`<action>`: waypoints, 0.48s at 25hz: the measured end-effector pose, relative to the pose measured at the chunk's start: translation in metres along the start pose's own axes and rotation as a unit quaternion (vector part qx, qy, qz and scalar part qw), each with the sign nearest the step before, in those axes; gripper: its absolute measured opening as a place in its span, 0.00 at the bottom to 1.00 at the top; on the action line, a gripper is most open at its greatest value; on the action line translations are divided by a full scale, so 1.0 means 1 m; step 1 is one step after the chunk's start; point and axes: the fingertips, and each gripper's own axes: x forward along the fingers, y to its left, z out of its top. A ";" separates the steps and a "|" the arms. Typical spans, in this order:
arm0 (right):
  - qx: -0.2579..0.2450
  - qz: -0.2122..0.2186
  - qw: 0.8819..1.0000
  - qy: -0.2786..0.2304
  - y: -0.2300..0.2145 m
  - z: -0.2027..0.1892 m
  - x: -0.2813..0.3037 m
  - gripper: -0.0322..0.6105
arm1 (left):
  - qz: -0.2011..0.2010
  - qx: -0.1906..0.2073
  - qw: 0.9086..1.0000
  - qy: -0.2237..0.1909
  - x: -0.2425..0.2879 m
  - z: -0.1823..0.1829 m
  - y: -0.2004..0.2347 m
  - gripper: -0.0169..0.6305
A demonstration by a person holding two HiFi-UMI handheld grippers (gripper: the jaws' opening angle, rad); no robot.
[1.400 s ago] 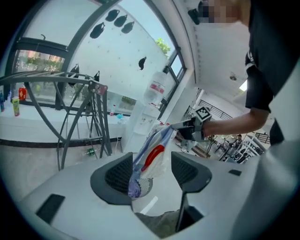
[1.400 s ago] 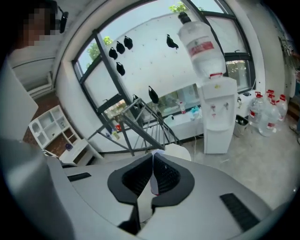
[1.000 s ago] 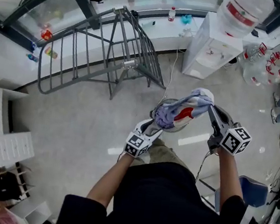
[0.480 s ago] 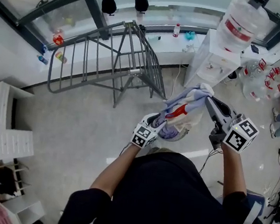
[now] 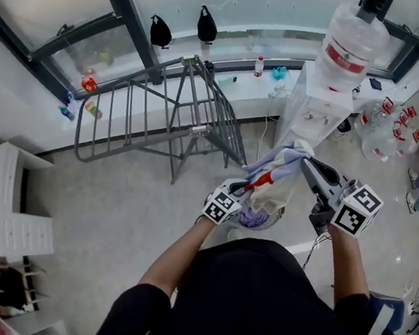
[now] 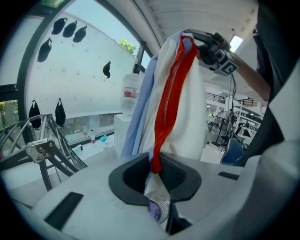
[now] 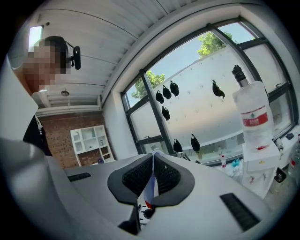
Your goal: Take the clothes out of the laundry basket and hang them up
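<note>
A white and light-blue garment (image 5: 273, 174) with a red stripe hangs in the air over the laundry basket (image 5: 265, 224), which holds purple cloth. My right gripper (image 5: 303, 161) is shut on the garment's top edge; a thin fold of cloth (image 7: 150, 187) shows between its pads. Lower down, my left gripper (image 5: 246, 191) has just been closing, and its pads (image 6: 174, 174) now pinch the red stripe. In the left gripper view the garment (image 6: 178, 108) rises from my left gripper (image 6: 156, 164) up to the right gripper (image 6: 213, 47).
A grey metal drying rack (image 5: 163, 112) stands ahead to the left, under the window. A water dispenser (image 5: 321, 93) with a large bottle is ahead to the right. White shelving (image 5: 8, 206) stands at the far left. Spare bottles (image 5: 384, 131) sit on the floor at the right.
The right gripper has lifted the garment, so it now hangs stretched instead of bunched. The left gripper has moved up and right onto the cloth and closed on the red stripe.
</note>
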 end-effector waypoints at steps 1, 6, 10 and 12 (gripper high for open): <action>-0.008 -0.008 1.000 -0.001 -0.005 -0.001 -0.003 0.06 | -0.001 0.004 1.000 0.003 0.003 -0.002 -0.002 0.07; -0.030 -0.060 0.998 0.006 -0.045 -0.017 -0.025 0.06 | 0.009 -0.040 0.999 -0.010 -0.005 -0.001 0.001 0.06; -0.029 -0.099 0.995 0.008 -0.083 -0.037 -0.049 0.06 | 0.068 -0.052 0.996 -0.029 -0.022 0.009 0.018 0.06; -0.013 -0.112 0.994 0.009 -0.100 -0.050 -0.058 0.06 | 0.097 -0.058 0.993 -0.039 -0.035 0.016 0.025 0.06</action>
